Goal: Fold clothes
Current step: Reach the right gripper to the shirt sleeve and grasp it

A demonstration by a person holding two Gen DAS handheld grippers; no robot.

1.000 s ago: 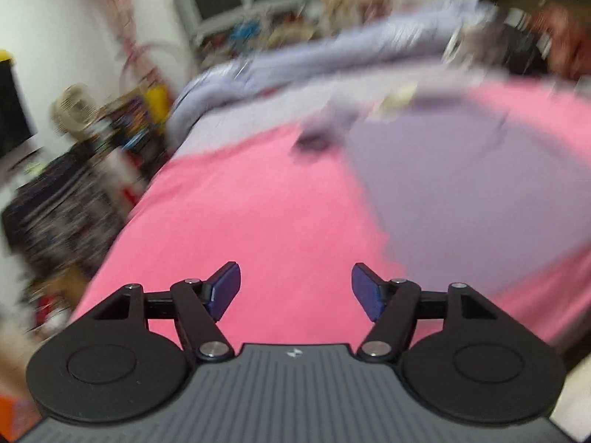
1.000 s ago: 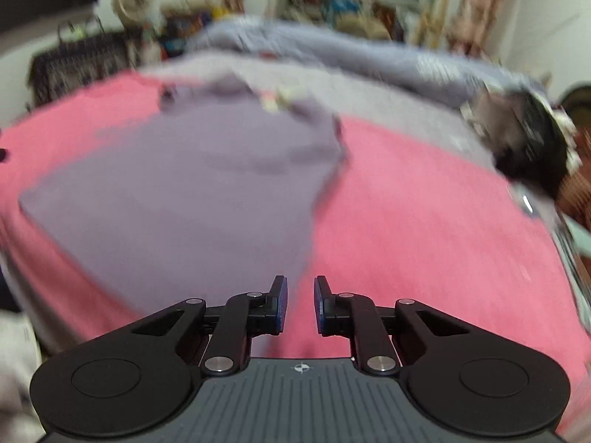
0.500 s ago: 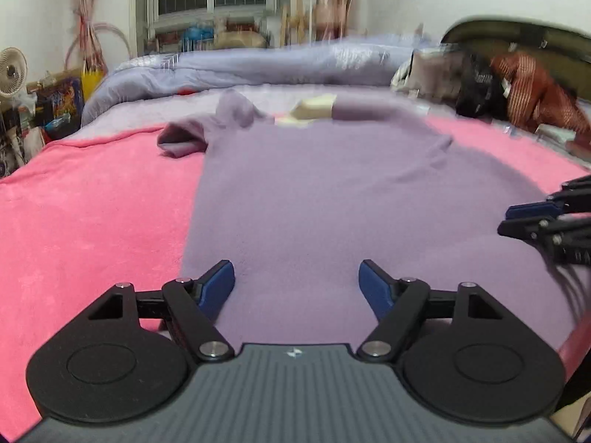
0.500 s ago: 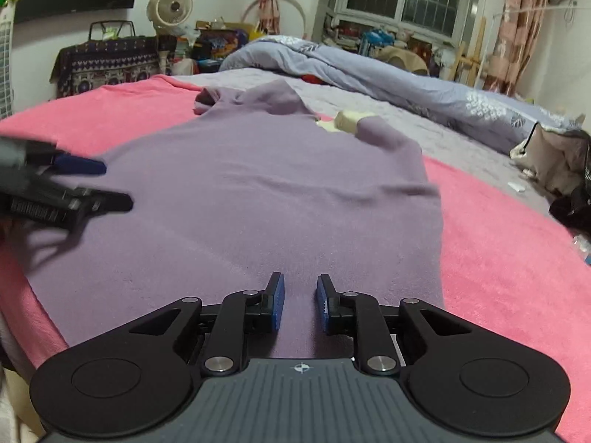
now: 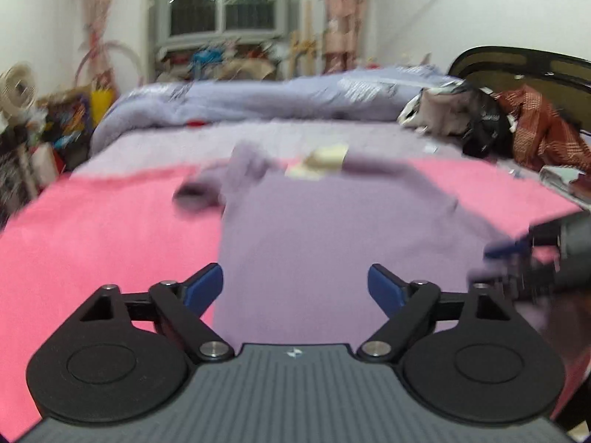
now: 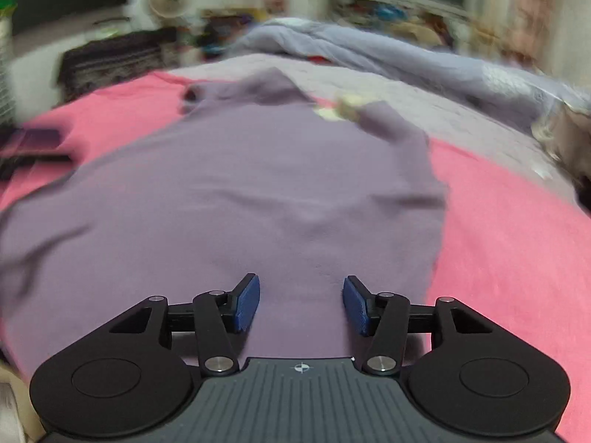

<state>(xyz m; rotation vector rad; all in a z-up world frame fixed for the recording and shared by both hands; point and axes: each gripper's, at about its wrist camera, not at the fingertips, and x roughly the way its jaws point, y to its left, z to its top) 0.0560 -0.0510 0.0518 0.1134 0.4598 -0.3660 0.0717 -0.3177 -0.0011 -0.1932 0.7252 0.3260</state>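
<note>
Blue pads on both tools, nothing pinched. Left gripper [image 5: 295,288] has its jaws spread wide and opening further, with only flat cloth showing in the gap; the left pad sits over the garment's left edge where it meets the pink blanket [image 5: 92,229]. Right gripper [image 6: 301,304] is about half spread, jaws opening too, bare fabric between the pads, no grip on it.

Purple shirt [image 6: 258,192] lies spread flat straight ahead of both sets of jaws, hem end nearest them, collar end farthest. Beyond the right jaws its right side edge runs close by on the pink. Far end: a cream tag or collar patch [image 5: 321,160] and a bunched sleeve [image 5: 207,192] off to the left of the left jaws. The other tool shows blurred at the right edge of the left view.

Further out: lilac duvet [image 5: 277,99], clutter, window.

Progress, my read: shirt laid out, not one fold made. Sleeves, side folds and the final halving are all left. Looks like both tools are getting ready to grab near the hem.
</note>
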